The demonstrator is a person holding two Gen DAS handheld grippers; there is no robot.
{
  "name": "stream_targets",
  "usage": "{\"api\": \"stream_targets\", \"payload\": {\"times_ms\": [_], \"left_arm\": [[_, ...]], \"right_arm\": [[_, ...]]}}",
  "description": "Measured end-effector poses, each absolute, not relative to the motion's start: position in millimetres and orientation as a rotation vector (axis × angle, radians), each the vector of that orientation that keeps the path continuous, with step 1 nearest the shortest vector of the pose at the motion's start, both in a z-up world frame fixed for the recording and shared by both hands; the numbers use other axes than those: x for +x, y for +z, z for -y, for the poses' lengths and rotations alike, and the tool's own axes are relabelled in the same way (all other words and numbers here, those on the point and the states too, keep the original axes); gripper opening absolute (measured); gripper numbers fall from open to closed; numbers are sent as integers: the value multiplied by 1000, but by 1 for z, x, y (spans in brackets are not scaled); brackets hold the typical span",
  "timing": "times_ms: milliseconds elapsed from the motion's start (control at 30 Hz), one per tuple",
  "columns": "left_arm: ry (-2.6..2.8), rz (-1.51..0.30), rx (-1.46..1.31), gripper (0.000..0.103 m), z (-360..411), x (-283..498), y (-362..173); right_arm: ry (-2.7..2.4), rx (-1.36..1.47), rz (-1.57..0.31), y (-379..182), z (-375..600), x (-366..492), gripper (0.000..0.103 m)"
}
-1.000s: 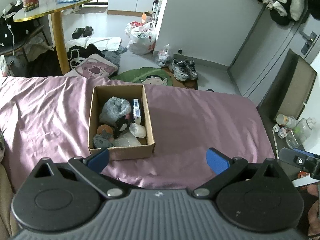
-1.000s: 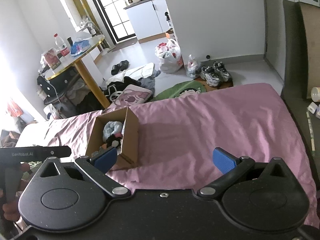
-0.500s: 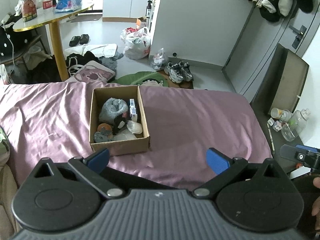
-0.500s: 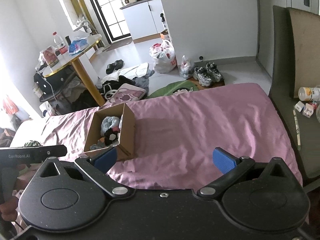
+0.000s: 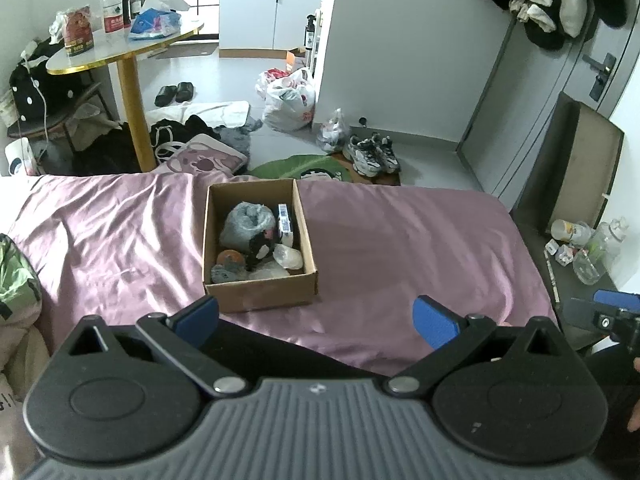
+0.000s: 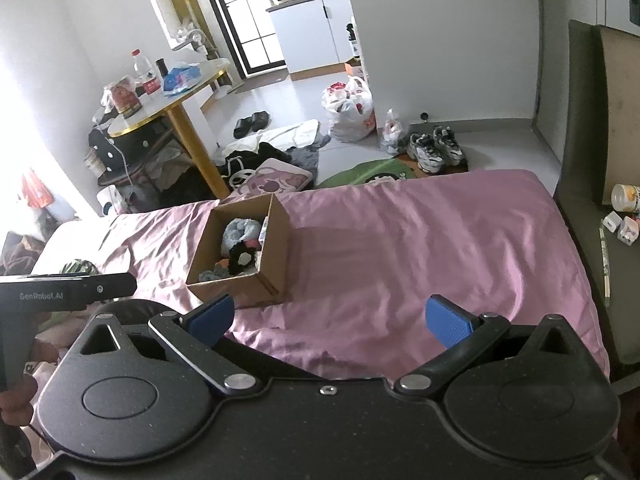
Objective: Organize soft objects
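Observation:
A brown cardboard box [image 5: 260,294] [image 6: 276,256] sits on the pink bedsheet [image 5: 400,248] [image 6: 420,240]. Inside lie a grey-blue rolled cloth [image 5: 248,222] [image 6: 240,230], a black-and-white plush [image 5: 260,248] [image 6: 240,260], an orange item [image 5: 231,258], a small white carton [image 5: 285,218] and clear wrapped pieces [image 5: 288,256]. My left gripper [image 5: 316,318] hangs open above the bed's near edge, short of the box, with nothing between its blue pads. My right gripper [image 6: 328,320] is open too, empty, to the right of the box.
Green-patterned fabric [image 5: 16,276] [image 6: 78,268] lies at the bed's left edge. Beyond the bed the floor holds clothes, a pink cushion [image 5: 200,160], plastic bags [image 5: 290,100], sneakers [image 5: 372,154] and a yellow-legged table [image 5: 128,80]. A dark side surface with bottles [image 5: 580,248] stands right.
Both grippers have pulled back and up from the bed, so the box looks smaller and farther. Both stay open and empty.

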State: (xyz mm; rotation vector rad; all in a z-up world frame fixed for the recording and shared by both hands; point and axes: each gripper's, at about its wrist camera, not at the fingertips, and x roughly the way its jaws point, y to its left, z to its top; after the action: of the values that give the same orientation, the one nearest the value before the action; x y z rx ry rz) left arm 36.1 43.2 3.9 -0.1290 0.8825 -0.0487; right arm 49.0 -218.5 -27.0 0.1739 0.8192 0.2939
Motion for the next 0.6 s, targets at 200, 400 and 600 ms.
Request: {"api": "stream_targets", "payload": {"times_ms": [200, 400, 600], "left_arm": [[-29, -861, -125, 102, -44, 30, 10], [-33, -854, -115, 102, -41, 28, 12], [-35, -853, -112, 102, -40, 27, 12]], "right_arm": [[316, 172, -817, -26, 218, 46, 103], [320, 173, -815, -26, 219, 45, 103], [319, 174, -814, -26, 220, 45, 103]]}}
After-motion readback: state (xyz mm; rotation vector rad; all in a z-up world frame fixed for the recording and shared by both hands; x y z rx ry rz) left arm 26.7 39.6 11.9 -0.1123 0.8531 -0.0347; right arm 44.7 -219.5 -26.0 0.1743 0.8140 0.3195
